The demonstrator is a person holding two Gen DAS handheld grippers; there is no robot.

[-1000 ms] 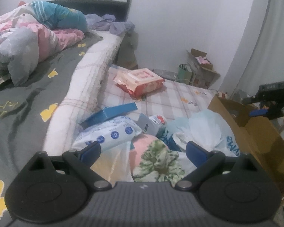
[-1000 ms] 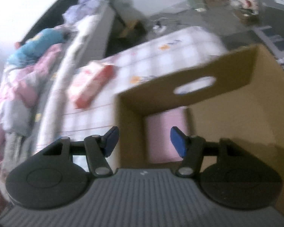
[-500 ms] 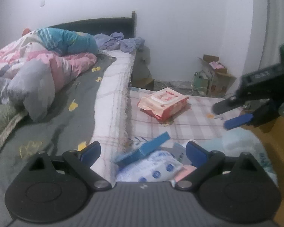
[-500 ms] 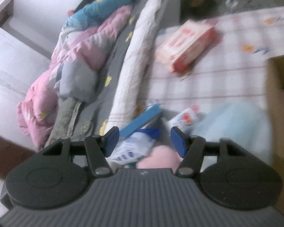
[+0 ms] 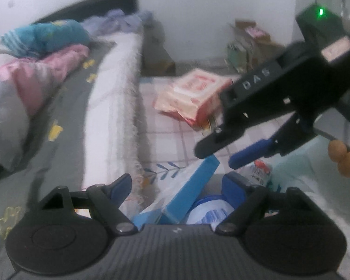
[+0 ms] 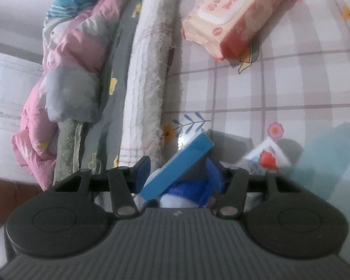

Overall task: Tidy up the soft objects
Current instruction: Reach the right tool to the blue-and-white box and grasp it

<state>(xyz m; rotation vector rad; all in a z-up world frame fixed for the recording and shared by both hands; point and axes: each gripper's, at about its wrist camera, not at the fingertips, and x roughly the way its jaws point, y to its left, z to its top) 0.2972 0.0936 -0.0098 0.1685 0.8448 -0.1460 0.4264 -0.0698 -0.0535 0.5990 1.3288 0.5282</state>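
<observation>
Setting: a low mattress with a checked sheet (image 6: 280,88) beside a higher bed piled with a pink and grey quilt (image 6: 65,70).
Task's things: a small heap of soft packs lies at the near edge of the checked sheet. On top leans a flat blue box (image 6: 182,165); under it sits a white and blue pack (image 5: 212,212). A red and cream wipes pack (image 6: 233,16) lies well apart, farther up the sheet. A pale blue bag (image 6: 333,154) is to the right of the heap.
Right tongs: the right gripper (image 6: 183,175) points steeply down over the heap, jaws narrowing, the blue box and the pack between them. Whether the pads press yet, I cannot tell.
Left tongs: the left gripper (image 5: 177,186) hovers over the same heap, jaws fairly wide and narrowing, gripping nothing.
Crowding: in the left wrist view the right tool crosses just above the blue box.
Doing it well: probably choose one item, not both. The slanted box may slip aside, so centre the pads on the soft pack and close gently. Keep the left tool clear.
</observation>
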